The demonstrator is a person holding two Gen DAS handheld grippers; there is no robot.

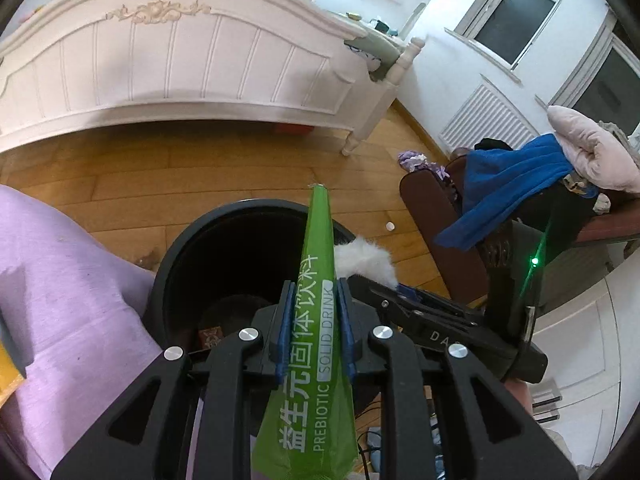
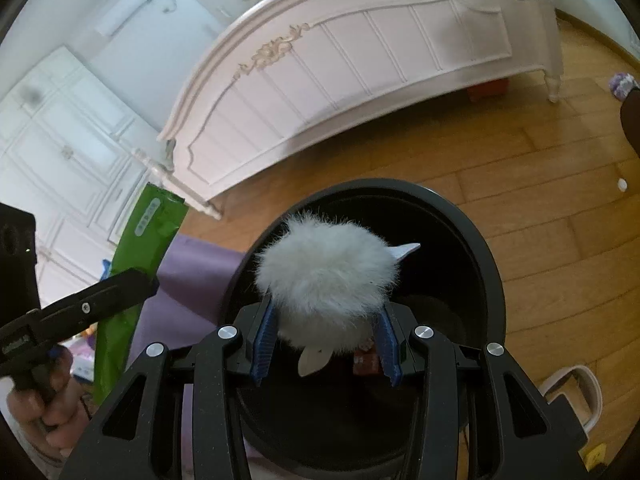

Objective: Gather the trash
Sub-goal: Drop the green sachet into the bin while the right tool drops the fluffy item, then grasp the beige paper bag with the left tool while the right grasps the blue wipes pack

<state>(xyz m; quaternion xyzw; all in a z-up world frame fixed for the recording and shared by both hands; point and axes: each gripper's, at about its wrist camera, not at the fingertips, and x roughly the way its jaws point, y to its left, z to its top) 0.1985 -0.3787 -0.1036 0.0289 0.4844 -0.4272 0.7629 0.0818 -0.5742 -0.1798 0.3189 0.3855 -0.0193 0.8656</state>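
Note:
My left gripper (image 1: pixel 313 300) is shut on a long green drink packet (image 1: pixel 316 280) marked "PREBIOTIC SOLID DRINK". It holds the packet over the round black trash bin (image 1: pixel 176 264). The packet also shows at the left of the right wrist view (image 2: pixel 140 248). My right gripper (image 2: pixel 326 320) is shut on a white fluffy ball (image 2: pixel 326 276) and holds it above the open mouth of the bin (image 2: pixel 472 240). The fluffy ball also shows in the left wrist view (image 1: pixel 366 262), beside the packet. Some scraps lie at the bottom of the bin.
A white bed footboard (image 1: pixel 180 64) stands beyond the bin on the wooden floor (image 1: pixel 120 184). A brown chair (image 1: pixel 440 216) with a blue cloth (image 1: pixel 508 188) stands at the right. A purple cloth (image 1: pixel 68 280) lies at the left. A small white bit (image 1: pixel 389 225) lies on the floor.

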